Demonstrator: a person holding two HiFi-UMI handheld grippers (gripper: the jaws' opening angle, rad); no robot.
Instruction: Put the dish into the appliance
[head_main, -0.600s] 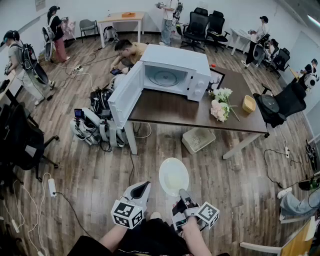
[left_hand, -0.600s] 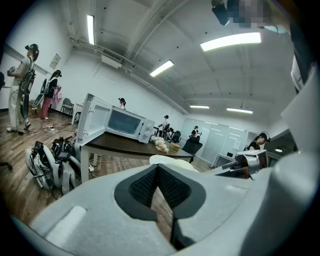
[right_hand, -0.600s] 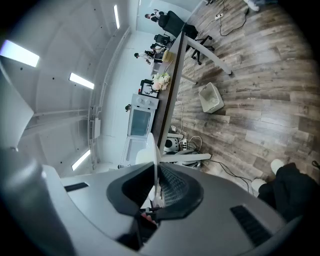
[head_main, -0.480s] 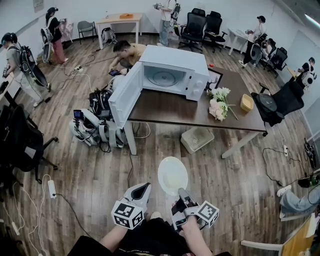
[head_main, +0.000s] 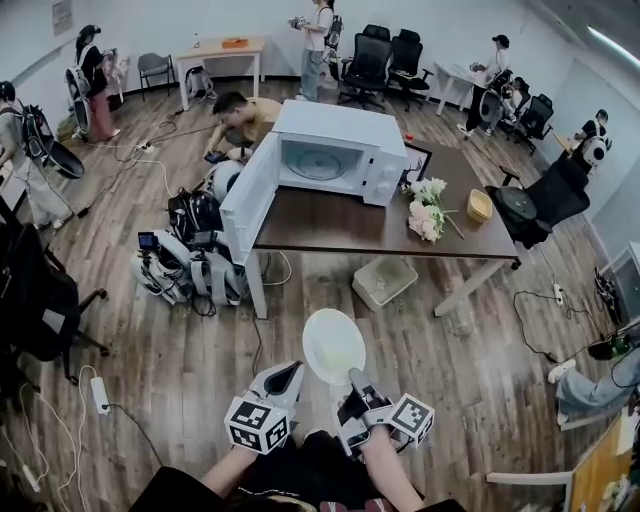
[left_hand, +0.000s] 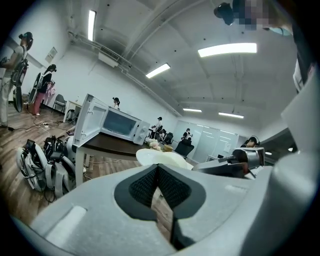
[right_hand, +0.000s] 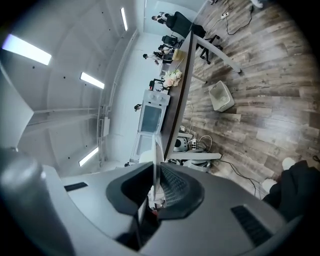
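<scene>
**White dish edges toward the open microwave**

White and shallow, the dish (head_main: 333, 343) rides out in front of me over the wood floor (head_main: 200, 370). Its near rim is pinched edge-on between the pads of my right tongs (head_main: 353, 377). Over the last half-second it has drifted a little to my left and forward, and it stays level in the clamp with no sign of slipping. My left tongs (head_main: 284, 378) hang just beside it, pads pressed together on nothing. The microwave (head_main: 345, 150) sits at the left end of the dark table (head_main: 340, 228). Its door (head_main: 250, 195) is swung wide past the table's left edge, with the turntable showing inside. The dish is well apart from it, so I judge the carry under way and the placing not yet begun.
</scene>
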